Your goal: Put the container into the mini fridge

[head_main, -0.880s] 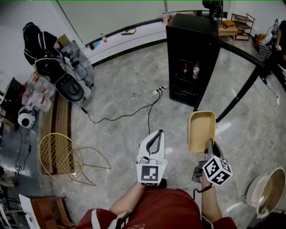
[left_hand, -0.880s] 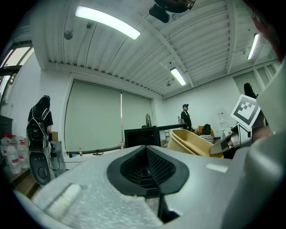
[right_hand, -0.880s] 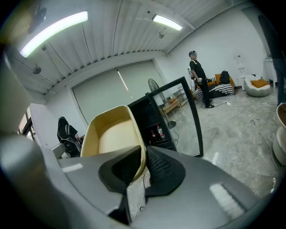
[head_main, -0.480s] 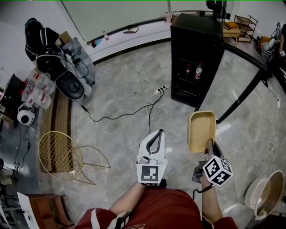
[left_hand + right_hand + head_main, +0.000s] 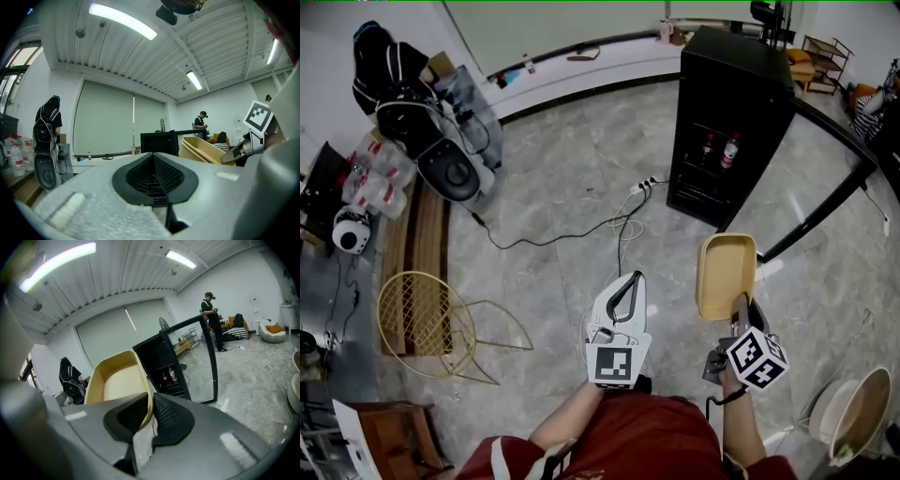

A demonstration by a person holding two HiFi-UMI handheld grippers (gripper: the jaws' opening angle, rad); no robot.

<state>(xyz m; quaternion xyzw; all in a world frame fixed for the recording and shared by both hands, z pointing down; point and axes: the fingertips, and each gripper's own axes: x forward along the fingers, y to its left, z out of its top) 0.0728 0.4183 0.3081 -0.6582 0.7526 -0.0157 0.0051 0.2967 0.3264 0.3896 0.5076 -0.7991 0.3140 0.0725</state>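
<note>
Head view: the person's two arms reach forward over a grey marble floor (image 5: 553, 159), with a gripper in each hand.
Right gripper (image 5: 739, 307): its pads are clamped on the near rim of the container (image 5: 724, 272), which it holds out in front, off the floor.
Right gripper view: the right gripper (image 5: 149, 405) has one pad inside the container (image 5: 119, 380) wall and one outside, both pressing on it.
Container: tan, shallow and rectangular with rounded corners, its open side up, carried to the right of the left gripper and well short of the mini fridge (image 5: 741, 84).
Left gripper (image 5: 629, 281): held level beside the container but apart from it.
Left gripper view: the left gripper (image 5: 153, 174) has its black pads brought together with nothing between them.
Mini fridge: black, upright, ahead and slightly right, with its door (image 5: 816, 208) swung open to the right.
Fridge interior: two bottles (image 5: 730, 150) stand on an upper shelf; it is too dark to tell what is on the lower shelves.
Floor near fridge: a power strip (image 5: 639, 187) with a black cable (image 5: 553, 244) running left.
Left side: a yellow wire chair (image 5: 422, 323) lies tipped over.
</note>
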